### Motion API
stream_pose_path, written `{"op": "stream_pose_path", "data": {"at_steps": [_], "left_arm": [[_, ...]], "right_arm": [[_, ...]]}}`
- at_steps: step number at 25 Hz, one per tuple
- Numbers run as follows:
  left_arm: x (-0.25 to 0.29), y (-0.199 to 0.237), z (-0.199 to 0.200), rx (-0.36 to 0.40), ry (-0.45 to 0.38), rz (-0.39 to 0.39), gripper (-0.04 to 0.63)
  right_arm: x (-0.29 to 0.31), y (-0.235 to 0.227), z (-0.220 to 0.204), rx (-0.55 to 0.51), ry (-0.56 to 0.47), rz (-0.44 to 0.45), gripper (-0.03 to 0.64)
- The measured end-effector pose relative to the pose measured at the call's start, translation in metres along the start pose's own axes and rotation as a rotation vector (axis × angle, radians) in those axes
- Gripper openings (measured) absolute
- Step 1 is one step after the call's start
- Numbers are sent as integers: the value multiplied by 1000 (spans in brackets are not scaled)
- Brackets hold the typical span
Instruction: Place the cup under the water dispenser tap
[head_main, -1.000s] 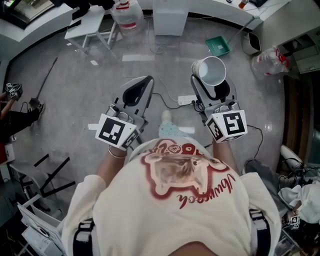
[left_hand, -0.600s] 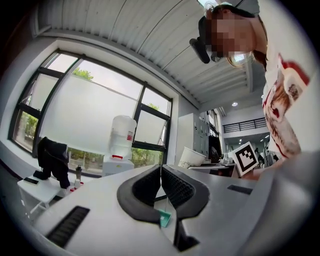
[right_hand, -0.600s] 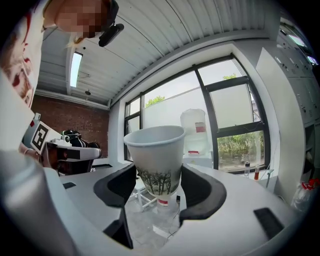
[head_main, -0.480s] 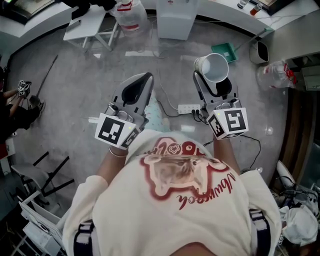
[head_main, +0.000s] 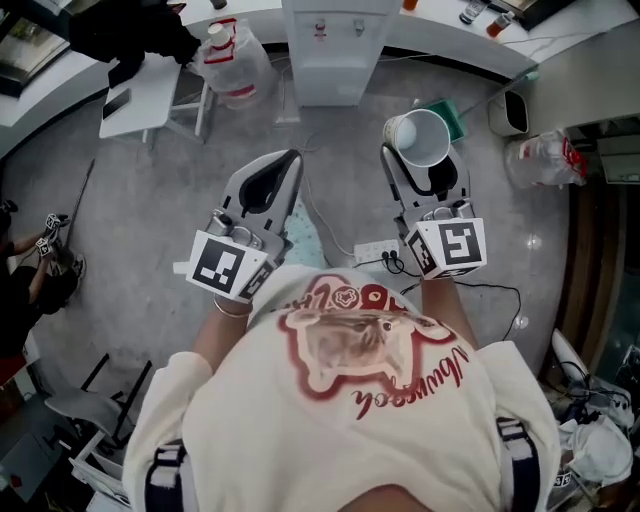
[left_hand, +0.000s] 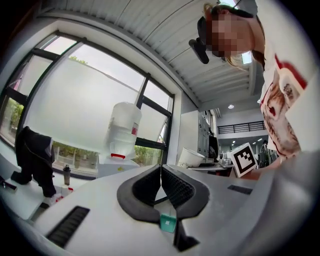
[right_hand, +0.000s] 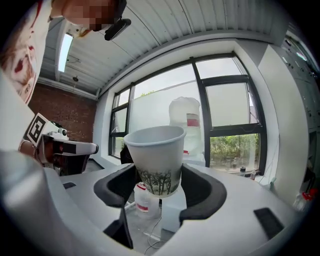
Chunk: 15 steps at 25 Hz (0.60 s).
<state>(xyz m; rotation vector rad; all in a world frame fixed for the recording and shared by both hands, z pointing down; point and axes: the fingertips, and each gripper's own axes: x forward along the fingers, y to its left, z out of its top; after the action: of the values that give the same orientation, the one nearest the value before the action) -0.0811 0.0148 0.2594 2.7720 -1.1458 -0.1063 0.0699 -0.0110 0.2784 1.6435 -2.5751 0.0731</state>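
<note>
Daylight pours through the tall windows (left_hand: 85, 100), which bleach almost white at 9 o'clock in the left gripper view and glow pale at 1 o'clock in the right gripper view. There the cup (right_hand: 155, 155) stands sharp and evenly lit against them. Both gripper views bend straight lines strongly and fall to black at the corners; the nearest surfaces, at 6 o'clock, look soft. The head view is bright and even, the floor (head_main: 150, 190) carrying only faint shadows, with lines curving toward the rim.
</note>
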Motion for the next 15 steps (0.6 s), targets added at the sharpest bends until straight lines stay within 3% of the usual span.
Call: {"op": "stream_pose_path", "data": {"at_steps": [9,15], "left_arm": [[126,128,13,16,45,-147,23],[181,176,-25,-40,76,-147,23]], "right_arm": [[153,-75,-13,82,-25,-210,288],[218,-114,-52,89,6,-257,288]]}}
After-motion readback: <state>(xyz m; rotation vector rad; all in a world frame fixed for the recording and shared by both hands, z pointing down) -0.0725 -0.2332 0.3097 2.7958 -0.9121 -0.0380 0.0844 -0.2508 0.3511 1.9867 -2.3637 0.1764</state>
